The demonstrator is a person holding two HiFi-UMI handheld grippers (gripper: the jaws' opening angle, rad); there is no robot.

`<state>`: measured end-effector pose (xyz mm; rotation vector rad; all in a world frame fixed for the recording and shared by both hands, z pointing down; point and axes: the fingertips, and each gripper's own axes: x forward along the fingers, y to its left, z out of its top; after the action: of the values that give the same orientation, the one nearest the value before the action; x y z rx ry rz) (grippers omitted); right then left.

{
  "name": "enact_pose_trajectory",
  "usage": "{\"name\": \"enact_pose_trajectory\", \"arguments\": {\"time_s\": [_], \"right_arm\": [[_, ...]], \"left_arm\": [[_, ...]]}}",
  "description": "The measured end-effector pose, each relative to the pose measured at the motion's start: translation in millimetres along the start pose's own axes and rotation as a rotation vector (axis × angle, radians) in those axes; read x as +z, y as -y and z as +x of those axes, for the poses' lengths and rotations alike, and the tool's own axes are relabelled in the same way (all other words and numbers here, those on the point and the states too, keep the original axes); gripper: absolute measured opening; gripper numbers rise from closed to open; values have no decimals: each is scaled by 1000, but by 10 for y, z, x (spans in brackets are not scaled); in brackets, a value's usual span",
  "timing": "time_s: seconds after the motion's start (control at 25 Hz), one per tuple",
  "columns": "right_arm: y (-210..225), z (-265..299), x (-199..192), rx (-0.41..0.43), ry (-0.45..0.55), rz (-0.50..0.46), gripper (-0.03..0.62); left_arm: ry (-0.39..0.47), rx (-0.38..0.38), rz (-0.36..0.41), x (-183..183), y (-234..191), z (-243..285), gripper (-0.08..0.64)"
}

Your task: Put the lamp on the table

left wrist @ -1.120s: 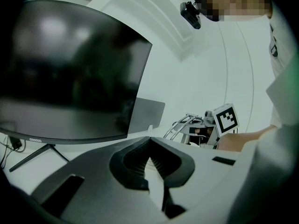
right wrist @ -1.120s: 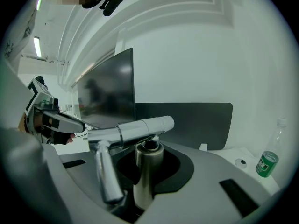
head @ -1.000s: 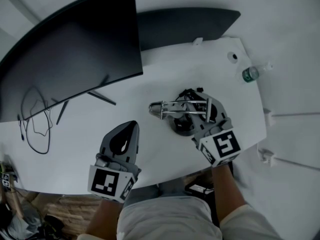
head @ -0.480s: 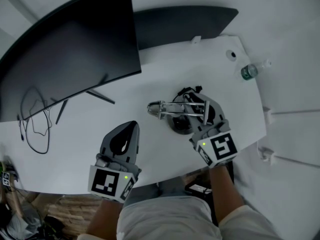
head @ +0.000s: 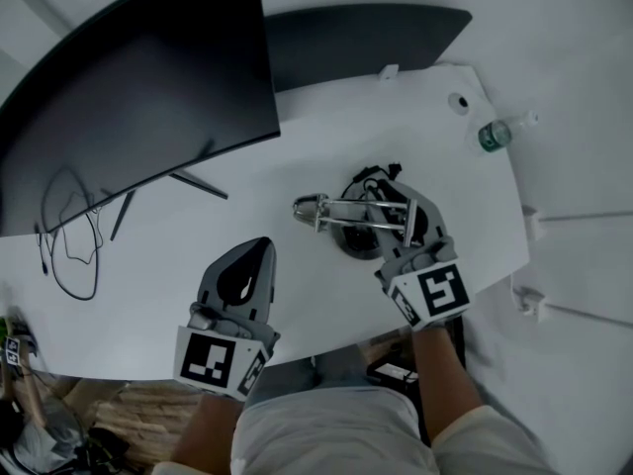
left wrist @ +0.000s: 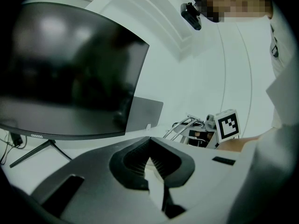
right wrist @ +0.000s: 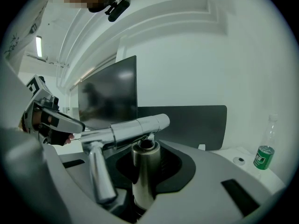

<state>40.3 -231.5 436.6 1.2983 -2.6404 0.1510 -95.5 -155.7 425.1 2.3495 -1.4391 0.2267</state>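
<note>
Left gripper (head: 255, 253) at the near edge of the counter (head: 297, 156) — fingers clenched together, nothing in them. Just beyond it, right gripper (head: 404, 208), fingers opening around the upright post of the lamp (head: 341, 209), a gap showing on either side — the lamp's base sits on the counter. Farther back: monitor (head: 138, 97) to the left, bottle (head: 492, 135) off the right corner.

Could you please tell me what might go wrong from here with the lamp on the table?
1. The right gripper is opening its jaws around the lamp's post; with its arm reaching far sideways, the lamp may tip once free.
2. A strut of the lamp crosses beside the jaws, so drawing back could snag it and drag the lamp across the table.
</note>
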Motion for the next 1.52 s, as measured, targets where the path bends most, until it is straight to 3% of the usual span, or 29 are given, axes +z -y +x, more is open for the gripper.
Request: {"name": "enact_pose_trajectory", "arguments": {"time_s": [0.76, 1.04, 1.52], "right_arm": [[-37, -17, -29, -14, 0, -19, 70], [-71, -66, -76, -13, -18, -37, 123], [-60, -229, -83, -31, -22, -36, 132]], "left_arm": [[-3, -26, 4, -45, 99, -77, 2], [4, -29, 14, -42, 135, -115, 2], [16, -41, 29, 2, 244, -178, 2]]}}
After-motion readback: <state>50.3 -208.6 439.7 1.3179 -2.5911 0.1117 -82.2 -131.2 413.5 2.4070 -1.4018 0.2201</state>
